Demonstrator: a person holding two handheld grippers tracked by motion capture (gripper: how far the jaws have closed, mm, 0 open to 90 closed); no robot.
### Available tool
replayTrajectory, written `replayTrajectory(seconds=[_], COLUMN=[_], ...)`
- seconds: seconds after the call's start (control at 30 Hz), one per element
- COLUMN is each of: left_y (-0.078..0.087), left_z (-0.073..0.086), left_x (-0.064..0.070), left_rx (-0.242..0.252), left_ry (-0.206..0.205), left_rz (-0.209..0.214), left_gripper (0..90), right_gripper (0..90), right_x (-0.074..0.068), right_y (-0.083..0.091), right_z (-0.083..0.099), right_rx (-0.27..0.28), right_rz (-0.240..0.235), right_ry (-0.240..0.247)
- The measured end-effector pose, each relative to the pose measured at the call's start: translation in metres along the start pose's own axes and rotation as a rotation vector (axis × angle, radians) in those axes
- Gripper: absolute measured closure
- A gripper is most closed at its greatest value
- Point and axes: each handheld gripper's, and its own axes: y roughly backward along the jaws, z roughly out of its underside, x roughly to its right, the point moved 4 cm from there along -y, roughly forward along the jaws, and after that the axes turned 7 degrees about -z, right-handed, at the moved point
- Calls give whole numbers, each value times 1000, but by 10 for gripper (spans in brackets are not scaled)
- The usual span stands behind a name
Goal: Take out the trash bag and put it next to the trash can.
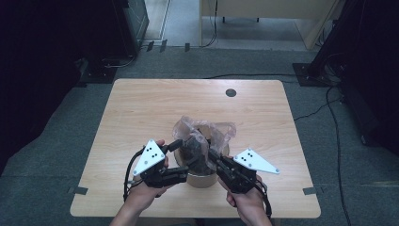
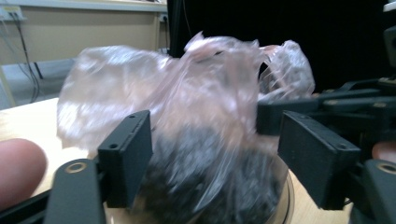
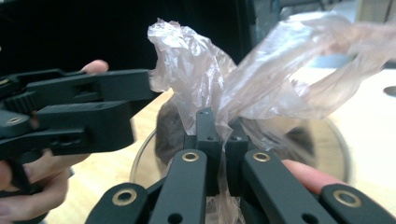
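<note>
Right gripper (image 3: pixel 218 140) pinching thin plastic bag (image 3: pixel 261 88) at gathered neck, left gripper (image 2: pixel 205 154) spreading wide round bag w/ dark contents sitting in round container (image 1: pixel 200 176) near table (image 1: pixel 141 108) front edge; film handling soft, light, slippery, tear-prone, so gripping bunched folds.

Pinkish clear plastic bag (image 1: pixel 203 129) over seemingly dark contents (image 2: pixel 210 186); pale wood-grain table (image 1: pixel 141 108).
</note>
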Motion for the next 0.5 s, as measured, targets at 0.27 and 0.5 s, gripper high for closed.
replayTrajectory(seconds=[0.27, 0.5], left_y=[5, 10], left_z=[-2, 0], left_x=[-21, -49], left_rx=[11, -9], left_ry=[29, 63], left_rz=[-61, -180], left_gripper=[195, 188], right_gripper=[900, 900], right_x=[5, 10], right_y=[15, 36], right_z=[-15, -32], right_rx=[87, 168], right_rz=[48, 75], right_ry=[31, 41])
